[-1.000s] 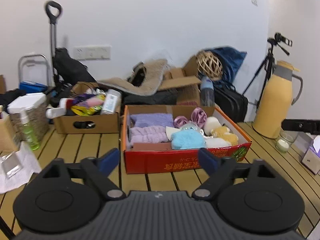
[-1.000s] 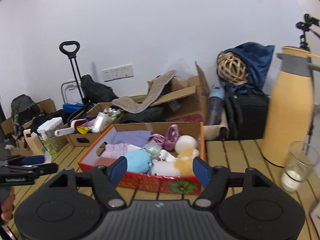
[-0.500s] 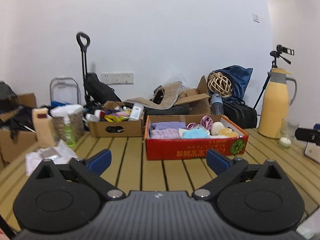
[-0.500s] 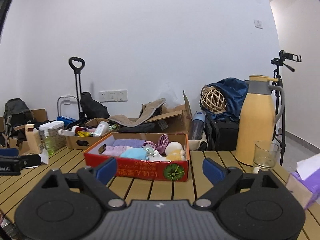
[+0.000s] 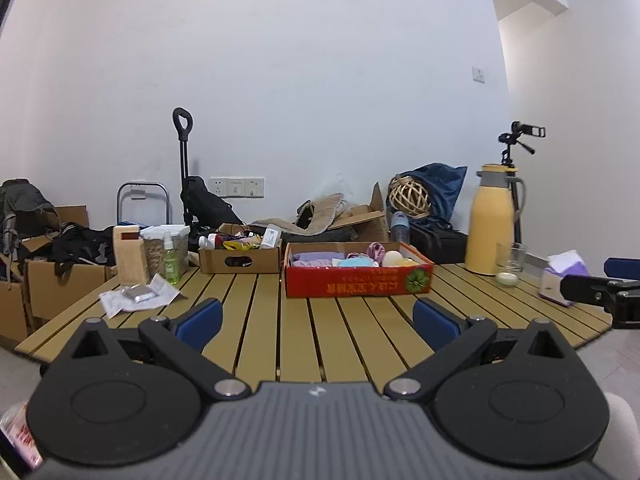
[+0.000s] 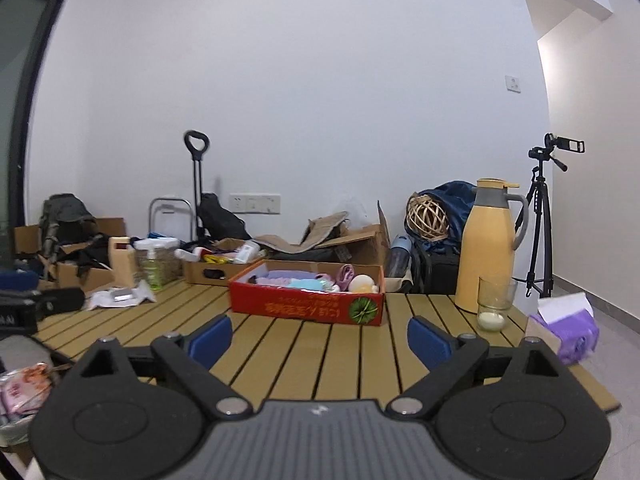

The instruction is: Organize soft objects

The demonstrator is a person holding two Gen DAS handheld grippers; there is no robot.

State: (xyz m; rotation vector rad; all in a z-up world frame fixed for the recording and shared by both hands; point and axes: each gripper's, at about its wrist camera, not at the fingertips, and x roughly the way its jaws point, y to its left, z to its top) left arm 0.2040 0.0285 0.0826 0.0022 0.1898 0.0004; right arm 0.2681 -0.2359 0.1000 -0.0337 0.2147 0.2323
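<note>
A red cardboard box point(image 5: 358, 280) stands in the middle of the slatted wooden table point(image 5: 256, 332). It holds soft things: folded purple towels point(image 5: 316, 258), a light blue plush, a pink scrunchie point(image 5: 376, 247) and a white ball point(image 5: 392, 257). My left gripper point(image 5: 316, 325) hovers over the near table edge, well short of the box, open and empty. My right gripper point(image 6: 319, 338) is likewise back from the box point(image 6: 306, 308). Its jaws are opening with nothing between them. One of its fingers point(image 5: 588, 290) shows at the right edge of the left wrist view.
A yellow thermos jug point(image 5: 492, 220), a glass with a candle point(image 5: 508, 266) and a purple tissue box point(image 5: 560, 280) stand at the right. At the left are a brown box of bottles point(image 5: 240, 260), a green spray bottle point(image 5: 172, 260) and loose paper point(image 5: 138, 298). Bags and boxes line the wall.
Both grippers have pulled straight back from the red box, which now looks smaller and farther away. Both sets of jaws stand wider than before.
</note>
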